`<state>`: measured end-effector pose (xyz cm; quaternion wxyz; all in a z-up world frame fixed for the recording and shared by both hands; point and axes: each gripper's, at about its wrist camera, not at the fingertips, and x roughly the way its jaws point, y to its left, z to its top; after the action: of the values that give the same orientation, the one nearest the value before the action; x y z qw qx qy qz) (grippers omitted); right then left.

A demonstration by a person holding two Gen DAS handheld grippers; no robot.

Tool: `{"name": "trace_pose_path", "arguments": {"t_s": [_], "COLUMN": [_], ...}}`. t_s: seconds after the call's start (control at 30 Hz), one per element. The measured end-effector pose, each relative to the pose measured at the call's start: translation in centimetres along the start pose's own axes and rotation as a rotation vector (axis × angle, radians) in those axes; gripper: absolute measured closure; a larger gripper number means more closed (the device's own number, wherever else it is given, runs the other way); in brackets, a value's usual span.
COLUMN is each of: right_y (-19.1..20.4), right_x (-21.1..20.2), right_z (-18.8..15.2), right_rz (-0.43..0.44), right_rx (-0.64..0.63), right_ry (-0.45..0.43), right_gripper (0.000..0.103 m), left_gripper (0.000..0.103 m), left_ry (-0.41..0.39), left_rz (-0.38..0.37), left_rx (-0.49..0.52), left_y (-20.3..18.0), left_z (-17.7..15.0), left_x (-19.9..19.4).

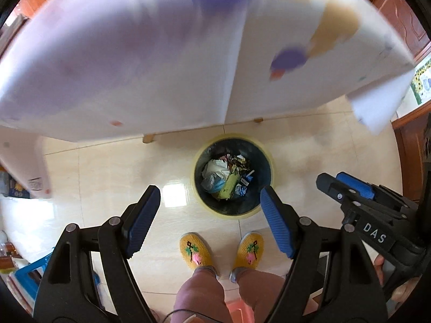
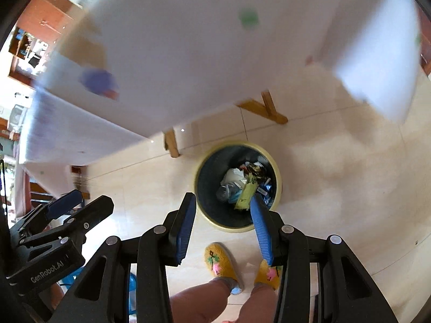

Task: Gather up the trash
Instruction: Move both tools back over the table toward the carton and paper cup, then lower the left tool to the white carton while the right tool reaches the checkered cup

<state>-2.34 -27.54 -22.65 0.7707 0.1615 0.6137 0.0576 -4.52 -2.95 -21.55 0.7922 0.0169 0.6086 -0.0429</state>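
Observation:
A round trash bin with a yellow rim (image 1: 232, 217) (image 2: 237, 227) and a black liner stands on the tiled floor. Inside lies trash (image 1: 226, 178) (image 2: 242, 186): crumpled white paper, a yellow-green wrapper and blue packets. My left gripper (image 1: 210, 211) hangs open above the bin's near side with nothing between its blue pads. My right gripper (image 2: 223, 215) is also open and empty, its right finger over the bin's opening. Each gripper shows at the edge of the other's view: the right gripper (image 1: 334, 177), the left gripper (image 2: 93, 199).
A table under a white cloth (image 1: 134, 67) (image 2: 188, 53) fills the blurred upper part, with purple and tan objects on it and wooden legs (image 2: 265, 107) beside the bin. The person's yellow slippers (image 1: 195, 250) stand just in front of the bin. Blue clutter (image 1: 29, 274) lies at the lower left.

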Motion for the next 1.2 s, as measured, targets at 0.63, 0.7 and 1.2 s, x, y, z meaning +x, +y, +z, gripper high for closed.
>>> {"name": "trace_pose_path", "arguments": {"t_s": [0.63,0.7,1.2], "right_y": [9.6,10.2,13.3], "right_x": [-24.7,-26.4,-28.9], "right_z": [5.3,6.5,13.4], "right_rz": [0.106,0.110,0.088], "right_rx": [-0.274,-0.296,-0.310], "right_ry": [-0.213,-0.252,-0.341], "right_gripper": [0.040,0.036,0.011], "left_gripper": [0.028,0.027,0.014], "left_ry": [-0.269,-0.302,-0.326], "left_rz": [0.071,0.072,0.045], "left_rx": [-0.080,-0.090,-0.087], "left_y": [0.8,0.9,4.1], "left_z": [4.3,5.0,10.5], "left_x": [-25.9,-27.5,-28.1]}}
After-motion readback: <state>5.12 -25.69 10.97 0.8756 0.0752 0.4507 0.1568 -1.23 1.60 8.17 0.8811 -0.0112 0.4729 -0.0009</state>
